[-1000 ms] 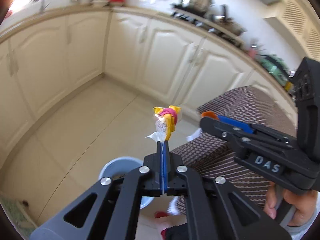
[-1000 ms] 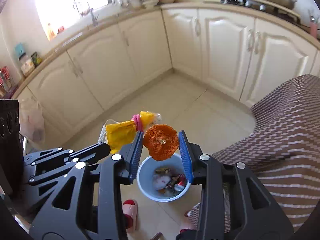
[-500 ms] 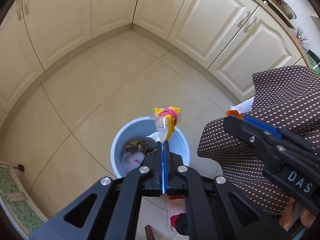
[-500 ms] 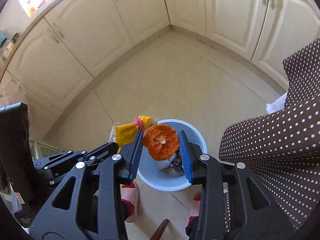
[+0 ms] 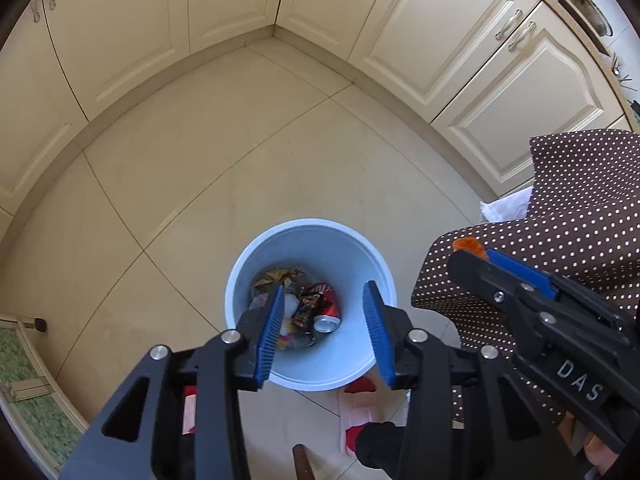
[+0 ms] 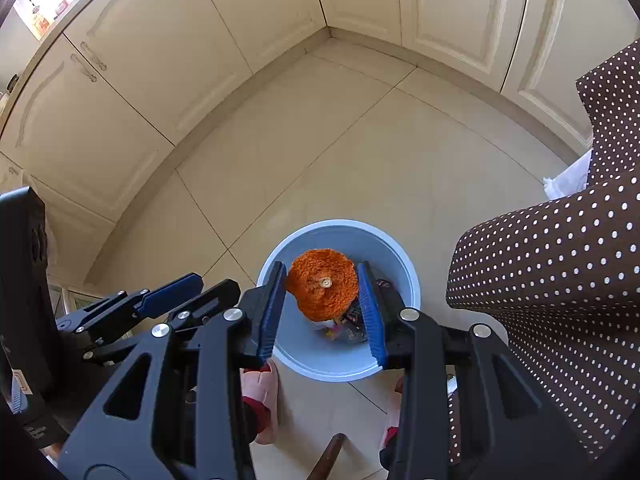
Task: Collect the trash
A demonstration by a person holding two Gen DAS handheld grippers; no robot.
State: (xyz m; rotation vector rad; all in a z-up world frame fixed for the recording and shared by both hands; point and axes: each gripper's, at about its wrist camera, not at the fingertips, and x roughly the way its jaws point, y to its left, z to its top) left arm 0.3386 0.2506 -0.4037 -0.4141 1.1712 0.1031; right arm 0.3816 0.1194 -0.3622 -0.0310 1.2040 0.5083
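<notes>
A light blue bin [image 5: 312,223] stands on the tiled floor and holds a red can [image 5: 326,312] and crumpled wrappers. My left gripper [image 5: 324,290] hangs just above the bin's mouth. Its jaws are opening and nothing is between the blue pads. My right gripper [image 6: 321,267] is shut on a round orange fuzzy disc [image 6: 320,286], also over the bin [image 6: 340,225]. In the right wrist view the left gripper [image 6: 172,292] shows at the lower left. The right gripper [image 5: 472,250] enters the left wrist view from the right, an orange edge at its tip.
A brown polka-dot tablecloth [image 5: 580,208] hangs close to the bin on the right, with a white cloth [image 5: 508,206] beside it. Cream cabinets [image 5: 460,40] ring the floor. The person's pink slippers [image 5: 356,400] stand just before the bin. A green mat [image 5: 24,360] lies at left.
Both grippers sank toward the bin and tilted down. The left jaws parted, and the yellow and pink wrapper they held is gone from them. The right still holds the orange disc.
</notes>
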